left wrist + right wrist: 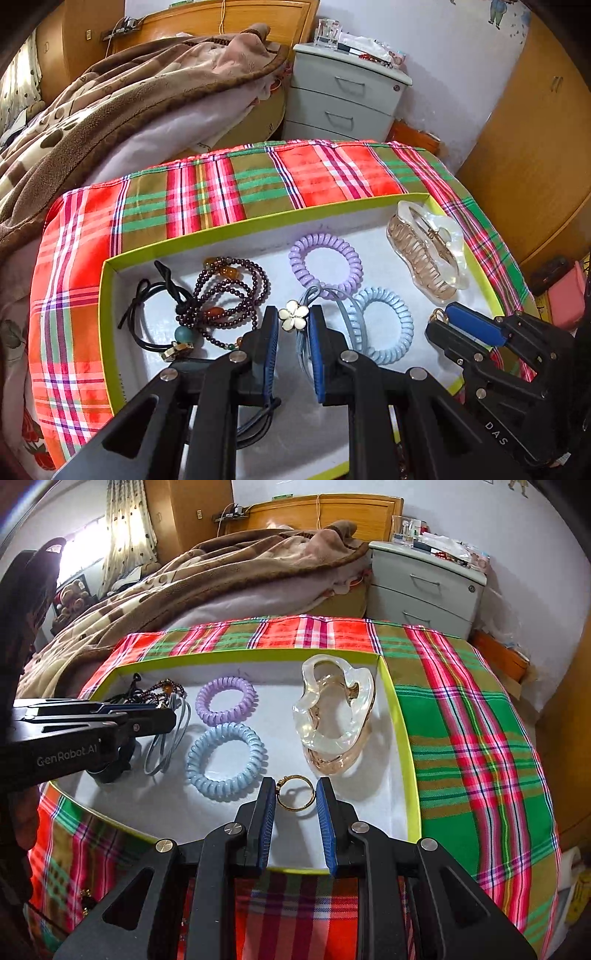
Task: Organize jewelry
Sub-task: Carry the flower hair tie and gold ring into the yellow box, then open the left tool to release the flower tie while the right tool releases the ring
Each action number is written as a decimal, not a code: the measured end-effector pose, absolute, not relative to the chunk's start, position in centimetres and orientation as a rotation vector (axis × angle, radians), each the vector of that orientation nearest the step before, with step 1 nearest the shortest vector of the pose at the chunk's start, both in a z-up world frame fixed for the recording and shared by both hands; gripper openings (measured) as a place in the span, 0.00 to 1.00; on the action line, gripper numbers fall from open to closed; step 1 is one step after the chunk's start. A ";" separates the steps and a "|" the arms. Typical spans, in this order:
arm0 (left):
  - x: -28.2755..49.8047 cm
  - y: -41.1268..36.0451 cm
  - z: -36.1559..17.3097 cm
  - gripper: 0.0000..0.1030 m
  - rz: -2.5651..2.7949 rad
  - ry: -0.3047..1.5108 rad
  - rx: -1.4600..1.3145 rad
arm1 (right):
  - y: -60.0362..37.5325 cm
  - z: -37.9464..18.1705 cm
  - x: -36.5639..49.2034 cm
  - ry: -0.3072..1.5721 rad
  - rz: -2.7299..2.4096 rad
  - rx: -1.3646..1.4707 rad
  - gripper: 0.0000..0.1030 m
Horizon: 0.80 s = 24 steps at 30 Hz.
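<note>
Covering bedside table (pixel 480 716): plaid cloth (pixel 207 192) (bedroom)

Free room and obstacles inside the tray (pixel 400 716), whose green rim stands up on all sides. Left part: crowded by the bead string (pixel 229 295), black cord ties (pixel 147 317) and grey-blue flower tie (pixel 295 314), with the left gripper (pixel 293 321) over them. Middle: purple coil (pixel 226 700) and blue coil (pixel 225 762) lie just beside each other. Right: the clear claw clip (pixel 334 716) lies near the wall. Bare white floor shows along the far wall and at the near edge around the gold ring (pixel 295 794), which sits between the right gripper's (pixel 295 799) jaws. Plaid cloth (pixel 480 720) right of the tray is unobstructed.
</note>
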<state>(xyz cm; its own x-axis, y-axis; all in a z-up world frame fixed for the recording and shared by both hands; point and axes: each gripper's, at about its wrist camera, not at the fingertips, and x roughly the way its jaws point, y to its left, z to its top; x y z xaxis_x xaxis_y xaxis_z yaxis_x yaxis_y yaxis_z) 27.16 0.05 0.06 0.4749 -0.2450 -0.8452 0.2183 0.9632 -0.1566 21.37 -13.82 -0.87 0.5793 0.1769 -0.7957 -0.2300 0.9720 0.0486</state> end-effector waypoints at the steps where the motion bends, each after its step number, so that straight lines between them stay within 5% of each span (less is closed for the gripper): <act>1: 27.3 0.0 -0.1 0.17 -0.281 1.044 -0.024 | -13.8 -0.9 21.4 0.925 0.241 -0.063 0.23; 24: 27.8 -0.4 -0.7 0.22 -0.270 1.072 -0.020 | -13.8 -0.9 21.7 0.937 0.235 -0.051 0.23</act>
